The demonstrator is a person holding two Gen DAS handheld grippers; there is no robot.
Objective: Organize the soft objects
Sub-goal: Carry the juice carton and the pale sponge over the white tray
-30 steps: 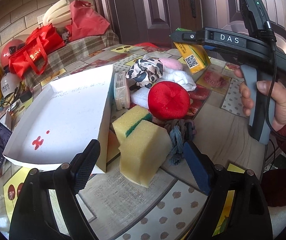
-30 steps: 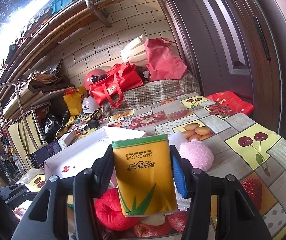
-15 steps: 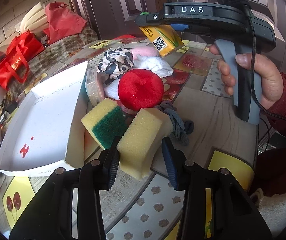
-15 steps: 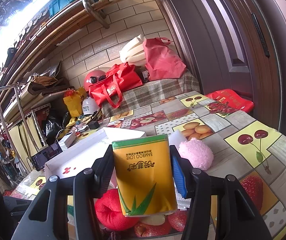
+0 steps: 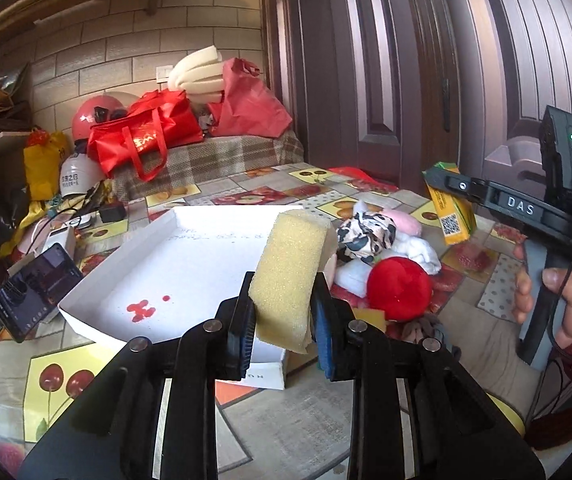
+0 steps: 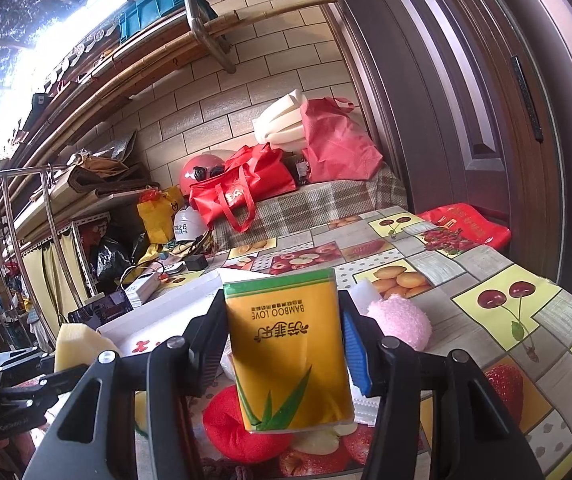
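The left gripper (image 5: 282,320) is clamped on a yellow sponge (image 5: 288,276), its 2 fingers pressed into the sponge's sides, holding it upright in the air in front of the white tray (image 5: 190,264) on the table (image 5: 326,412). The right gripper (image 6: 282,344) is closed on a yellow tissue pack (image 6: 290,348), held raised above a red plush ball (image 6: 238,432), with a pink puff (image 6: 402,326) just beside it.

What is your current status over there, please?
Left gripper shut on yellow sponge. Right gripper shut on tissue pack. White tray ahead, nothing blocking.
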